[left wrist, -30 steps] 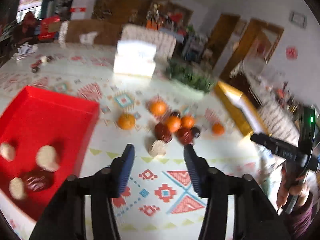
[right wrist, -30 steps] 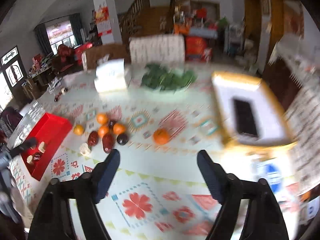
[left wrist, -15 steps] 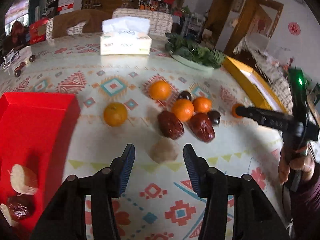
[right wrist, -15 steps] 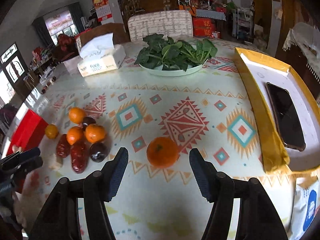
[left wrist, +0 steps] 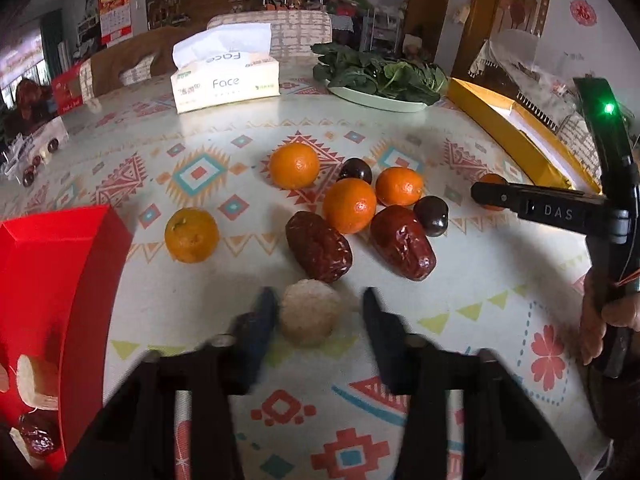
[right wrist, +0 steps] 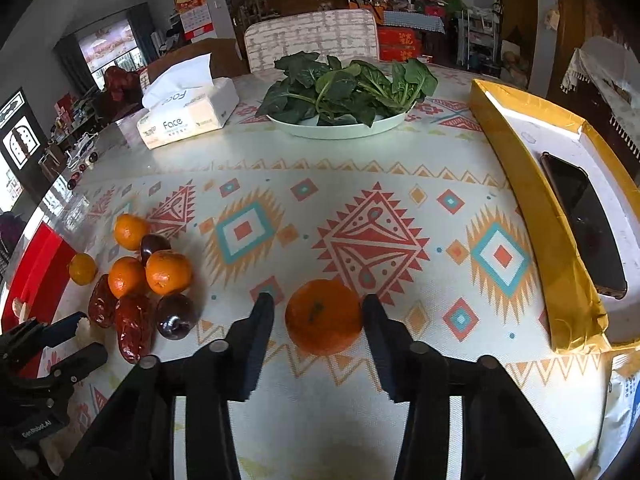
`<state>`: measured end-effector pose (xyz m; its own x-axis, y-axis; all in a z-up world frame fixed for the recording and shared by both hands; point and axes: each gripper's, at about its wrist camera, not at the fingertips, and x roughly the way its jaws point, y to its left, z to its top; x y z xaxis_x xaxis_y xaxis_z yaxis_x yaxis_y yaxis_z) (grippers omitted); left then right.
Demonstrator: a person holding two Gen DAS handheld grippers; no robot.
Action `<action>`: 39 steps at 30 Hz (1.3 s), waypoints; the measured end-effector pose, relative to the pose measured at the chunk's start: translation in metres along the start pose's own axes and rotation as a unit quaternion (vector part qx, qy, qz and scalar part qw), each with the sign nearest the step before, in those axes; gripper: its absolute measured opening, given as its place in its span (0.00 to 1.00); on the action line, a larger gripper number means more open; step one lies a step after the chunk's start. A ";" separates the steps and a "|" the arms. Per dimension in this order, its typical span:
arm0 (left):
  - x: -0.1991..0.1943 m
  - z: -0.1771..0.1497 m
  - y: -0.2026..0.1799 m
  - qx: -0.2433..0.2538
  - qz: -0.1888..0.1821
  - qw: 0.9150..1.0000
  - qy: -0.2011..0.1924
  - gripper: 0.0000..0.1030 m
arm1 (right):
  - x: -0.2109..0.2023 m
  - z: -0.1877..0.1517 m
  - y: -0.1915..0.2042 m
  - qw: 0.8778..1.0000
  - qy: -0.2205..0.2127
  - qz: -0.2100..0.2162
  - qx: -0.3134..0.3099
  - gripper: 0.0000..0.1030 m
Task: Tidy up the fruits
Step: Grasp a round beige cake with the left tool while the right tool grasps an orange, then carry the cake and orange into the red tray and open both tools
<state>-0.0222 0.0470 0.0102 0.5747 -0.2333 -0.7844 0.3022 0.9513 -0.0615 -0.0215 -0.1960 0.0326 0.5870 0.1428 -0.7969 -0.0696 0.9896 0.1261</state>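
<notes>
Over the patterned tablecloth point(right wrist: 360, 184) the left gripper point(left wrist: 316, 312) sits low with its fingers spread around a pale round fruit point(left wrist: 309, 312); the left finger is just beside it, the right stands apart. The right gripper point(right wrist: 318, 314) brackets a lone orange point(right wrist: 324, 316), fingers spread, its right one about touching the peel. More oranges, red dates point(left wrist: 318, 246) and dark plums cluster between them, near the red tray point(left wrist: 56, 264).
</notes>
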 end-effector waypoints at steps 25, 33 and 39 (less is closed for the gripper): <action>-0.128 -0.035 0.153 -0.157 0.053 0.982 -0.093 0.31 | -0.058 -0.008 0.151 0.986 0.000 0.157 -0.050 0.39; -0.112 -0.034 0.245 -0.222 0.085 0.970 -0.055 0.31 | -0.032 -0.010 0.273 0.969 0.028 0.208 -0.126 0.39; -0.090 -0.038 0.274 -0.257 0.089 0.962 -0.029 0.31 | 0.003 -0.004 0.316 0.968 0.047 0.196 -0.151 0.39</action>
<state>-0.0202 0.3359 0.0400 0.6292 -0.0534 -0.7754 -0.2122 0.9479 -0.2375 -0.0453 0.1172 0.0676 0.3920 0.4957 -0.7750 -0.5129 0.8171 0.2633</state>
